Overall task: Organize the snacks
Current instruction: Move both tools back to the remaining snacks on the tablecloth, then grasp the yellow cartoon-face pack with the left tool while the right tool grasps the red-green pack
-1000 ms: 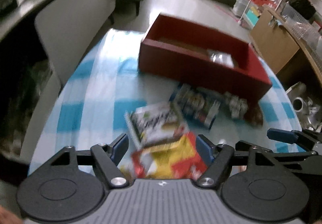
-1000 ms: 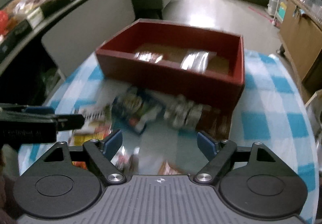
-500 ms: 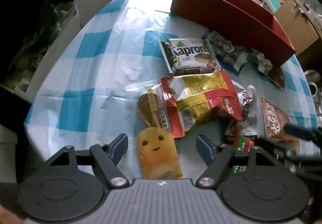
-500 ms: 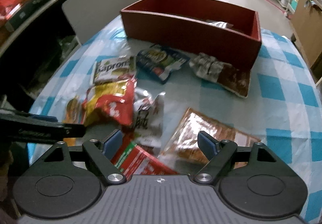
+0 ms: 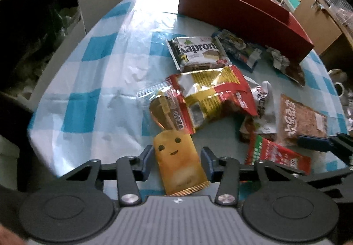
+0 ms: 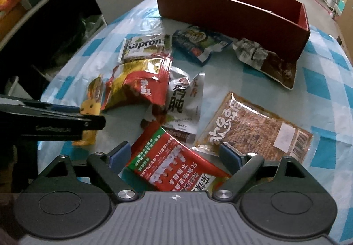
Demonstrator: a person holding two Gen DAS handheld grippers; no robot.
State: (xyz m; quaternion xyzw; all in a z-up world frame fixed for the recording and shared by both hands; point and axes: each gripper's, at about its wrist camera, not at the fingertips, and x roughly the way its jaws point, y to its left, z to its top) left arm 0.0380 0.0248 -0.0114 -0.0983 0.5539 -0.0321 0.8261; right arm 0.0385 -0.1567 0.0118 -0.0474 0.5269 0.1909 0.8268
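Since half a second ago the left gripper [image 5: 176, 162] has come lower and closer to the yellow smiley-face packet [image 5: 178, 163], and the right gripper [image 6: 174, 154] has dropped toward the red and green packet [image 6: 174, 167].

Left wrist view: the jaws stand wide, one on each side of the yellow smiley-face packet, which lies flat on the blue-checked tablecloth [image 5: 92, 82]; whether the fingers touch it I cannot tell. Beyond it lie a red and gold bag [image 5: 211, 99] and a Kapron packet [image 5: 198, 53], with the red box [image 5: 240, 15] at the far end of the table.

Right wrist view: the jaws are wide and hold nothing, and the red and green packet lies between them. A brown packet [image 6: 253, 128] sits just to its right, a white packet [image 6: 185, 104] beyond it. The red box [image 6: 231, 15] stands behind the scattered snacks.
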